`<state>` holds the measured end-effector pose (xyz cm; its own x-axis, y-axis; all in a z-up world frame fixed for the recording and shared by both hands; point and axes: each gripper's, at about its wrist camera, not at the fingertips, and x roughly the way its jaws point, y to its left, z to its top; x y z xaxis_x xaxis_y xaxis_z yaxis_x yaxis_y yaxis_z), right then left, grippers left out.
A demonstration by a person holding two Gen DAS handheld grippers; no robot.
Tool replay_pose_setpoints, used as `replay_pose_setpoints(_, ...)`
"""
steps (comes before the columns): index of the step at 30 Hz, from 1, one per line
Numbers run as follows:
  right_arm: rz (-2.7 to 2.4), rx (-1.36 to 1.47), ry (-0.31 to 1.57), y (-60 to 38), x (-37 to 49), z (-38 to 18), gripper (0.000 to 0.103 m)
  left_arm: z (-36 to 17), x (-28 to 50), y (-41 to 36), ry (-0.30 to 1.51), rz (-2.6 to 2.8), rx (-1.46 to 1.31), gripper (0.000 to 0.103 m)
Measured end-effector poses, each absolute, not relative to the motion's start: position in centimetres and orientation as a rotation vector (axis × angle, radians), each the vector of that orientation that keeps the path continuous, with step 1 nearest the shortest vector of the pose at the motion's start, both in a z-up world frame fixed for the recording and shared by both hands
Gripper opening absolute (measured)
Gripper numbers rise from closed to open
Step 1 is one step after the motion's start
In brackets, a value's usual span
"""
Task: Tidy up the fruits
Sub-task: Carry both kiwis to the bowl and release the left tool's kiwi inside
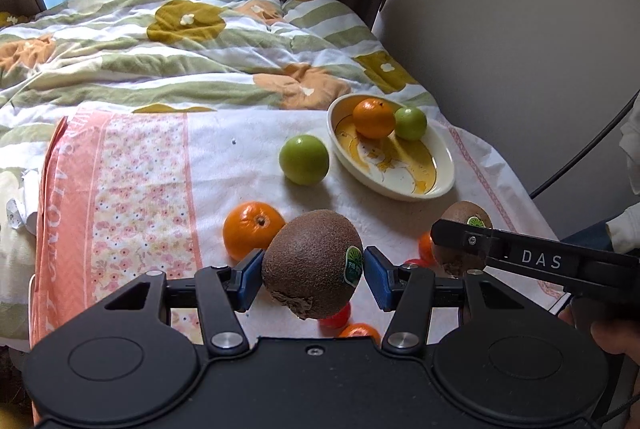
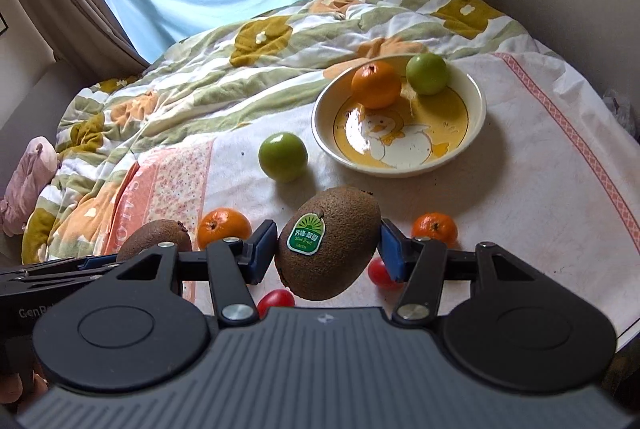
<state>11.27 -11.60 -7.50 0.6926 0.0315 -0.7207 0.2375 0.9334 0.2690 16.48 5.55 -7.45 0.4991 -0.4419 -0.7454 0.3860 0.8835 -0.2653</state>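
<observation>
From the left wrist we see our left hand-held gripper (image 1: 313,271) clamped on a kiwi (image 1: 310,263), lifted above the bed (image 1: 160,29); its green sticker's print is too small to read. The right tool's black finger, marked "DAS", crosses a second kiwi (image 1: 466,217) at the bed's right edge. A cream bowl (image 1: 440,185) toward the bed's far right holds an orange (image 1: 373,118) and a green fruit (image 1: 411,123).

From the right wrist we see our right hand-held gripper (image 2: 328,249) squeezing a kiwi (image 2: 340,261) whose sticker reads "Kiwi Fruit GREEN" under Chinese characters. The pink towel (image 2: 132,197) carries partly hidden lettering; the other tool shows "GenR…".
</observation>
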Motion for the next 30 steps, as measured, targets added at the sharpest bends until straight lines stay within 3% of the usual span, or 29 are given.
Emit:
replay_pose_setpoints(9,-0.107,0.339,0.714,-17.3,12.3,-2.9,0.070,-2.8,17.7,0.8,0.804,-0.499,-0.051,0.058)
replay_pose_setpoints(15,-0.073,0.300,0.719,-22.0,15.6,-1.9,0.070,-2.4,20.9,-3.0,0.783,-0.479,-0.068,0.058)
replay_pose_setpoints(30,0.018,0.290,0.860,-29.4,24.0,-7.8,0.070,-11.2,29.9,-11.6,0.880,-0.392,0.102,0.058)
